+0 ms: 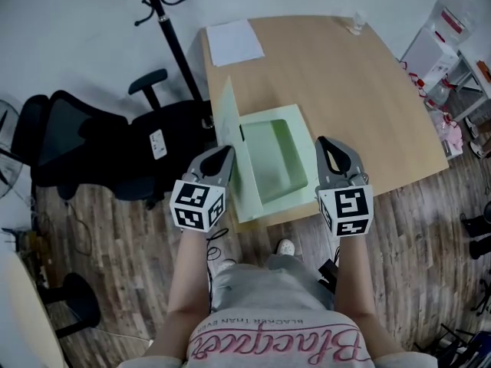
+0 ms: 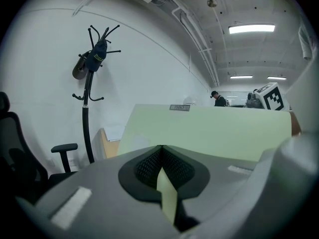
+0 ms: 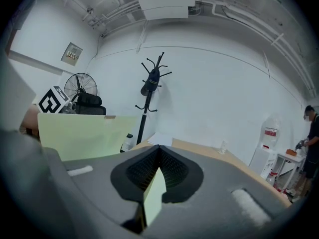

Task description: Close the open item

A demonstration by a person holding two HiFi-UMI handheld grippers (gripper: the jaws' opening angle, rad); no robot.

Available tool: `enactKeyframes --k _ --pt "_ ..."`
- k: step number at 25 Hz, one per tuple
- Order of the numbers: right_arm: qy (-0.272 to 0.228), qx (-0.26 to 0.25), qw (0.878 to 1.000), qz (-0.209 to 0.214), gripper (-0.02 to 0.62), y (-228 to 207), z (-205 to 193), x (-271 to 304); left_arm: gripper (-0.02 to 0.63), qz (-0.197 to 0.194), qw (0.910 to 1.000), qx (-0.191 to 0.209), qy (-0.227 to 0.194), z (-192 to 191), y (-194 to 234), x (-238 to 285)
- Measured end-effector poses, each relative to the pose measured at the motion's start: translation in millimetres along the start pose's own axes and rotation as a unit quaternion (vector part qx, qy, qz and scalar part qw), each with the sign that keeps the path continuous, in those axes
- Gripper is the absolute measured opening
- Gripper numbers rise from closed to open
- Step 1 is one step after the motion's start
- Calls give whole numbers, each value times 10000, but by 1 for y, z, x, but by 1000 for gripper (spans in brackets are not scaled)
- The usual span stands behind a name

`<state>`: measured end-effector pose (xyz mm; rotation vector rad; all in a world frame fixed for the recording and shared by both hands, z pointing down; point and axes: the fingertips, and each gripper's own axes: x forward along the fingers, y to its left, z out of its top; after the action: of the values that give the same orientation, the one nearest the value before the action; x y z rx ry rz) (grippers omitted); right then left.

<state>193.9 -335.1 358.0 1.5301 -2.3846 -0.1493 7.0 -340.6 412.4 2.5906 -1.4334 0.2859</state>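
A pale green file folder (image 1: 275,159) lies open at the near edge of the wooden table (image 1: 360,90). Its left cover (image 1: 227,133) stands up almost vertical, and the other half lies flat. My left gripper (image 1: 222,155) is shut on the near edge of the raised cover, seen as a green sheet between the jaws of the left gripper (image 2: 162,171). That cover (image 2: 209,131), with a small label at its top, fills the left gripper view ahead. My right gripper (image 1: 331,147) is shut on the flat half's right edge, where a green strip is pinched in the right gripper (image 3: 157,176). The raised cover (image 3: 84,133) shows to its left.
A white sheet (image 1: 235,42) lies at the table's far left corner and a small clear bottle (image 1: 355,23) at the far edge. A black office chair (image 1: 115,148) and a coat stand (image 1: 170,29) are left of the table. A water dispenser (image 1: 441,37) stands to the right.
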Motion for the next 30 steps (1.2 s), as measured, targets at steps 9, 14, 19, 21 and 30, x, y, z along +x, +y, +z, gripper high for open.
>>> enactKeyframes --k 9,14,19,21,30 --pt "27 5 9999 131 3 -27 -12 2 20 -12 9999 4 113 -3 -26 29" --pt "51 20 9998 212 3 -40 -21 3 20 -77 9998 28 203 -8 -46 47" --pt "101 21 9995 302 3 -49 -29 3 20 -137 9994 -22 325 -16 -62 64" --pt "114 25 9994 323 3 -53 -32 3 20 -144 9990 10 414 -20 -66 71" --pt "172 116 9992 338 3 -72 -44 4 20 -196 9913 530 1185 -43 -85 103"
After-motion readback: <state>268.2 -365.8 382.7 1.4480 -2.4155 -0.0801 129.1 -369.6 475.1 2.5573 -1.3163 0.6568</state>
